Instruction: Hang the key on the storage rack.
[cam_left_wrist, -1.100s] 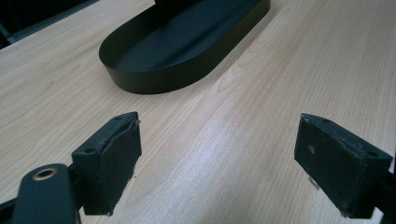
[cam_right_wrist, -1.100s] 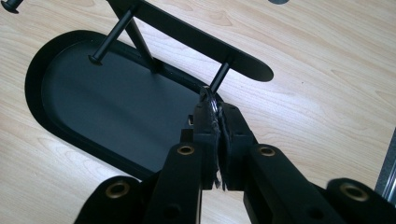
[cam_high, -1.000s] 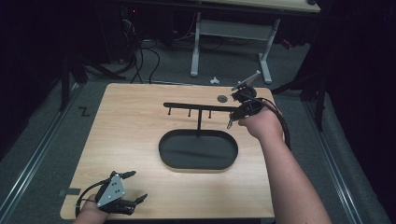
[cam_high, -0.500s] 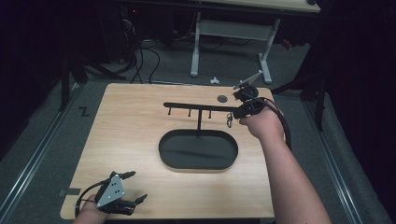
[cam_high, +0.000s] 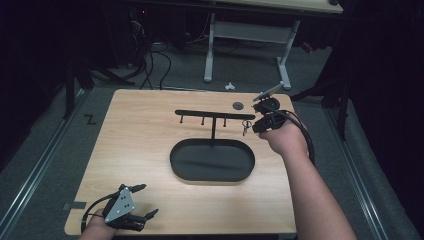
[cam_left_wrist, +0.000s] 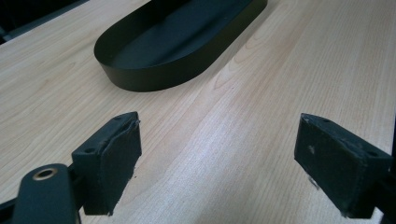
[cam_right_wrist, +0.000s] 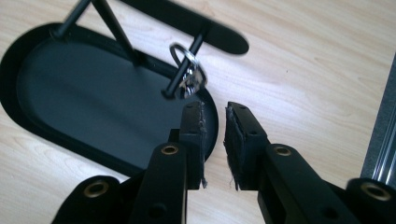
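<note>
Two grippers are at work, far apart from each other. The right gripper (cam_right_wrist: 215, 109), jaws nearly together with a thin gap and nothing between them, hovers just beside the key ring (cam_right_wrist: 189, 74), which hangs on the rightmost peg of the black hook rack (cam_high: 214, 114). That rack rises on a post from the oval black tray (cam_high: 212, 161) at the middle of the surface (cam_high: 145, 150). The left gripper (cam_left_wrist: 217, 158) rests at the near left corner, jaws wide apart and empty, above bare wood.

The ring looks barely seated on its peg, so I judge a nudge from the narrow jaws could knock it off into the tray, or tip the light rack.

The surface is pale wood, with a small dark disc (cam_high: 238, 105) at its far edge. Beyond, the room is dim: grey floor, cables, another table's white legs (cam_high: 210, 50).
</note>
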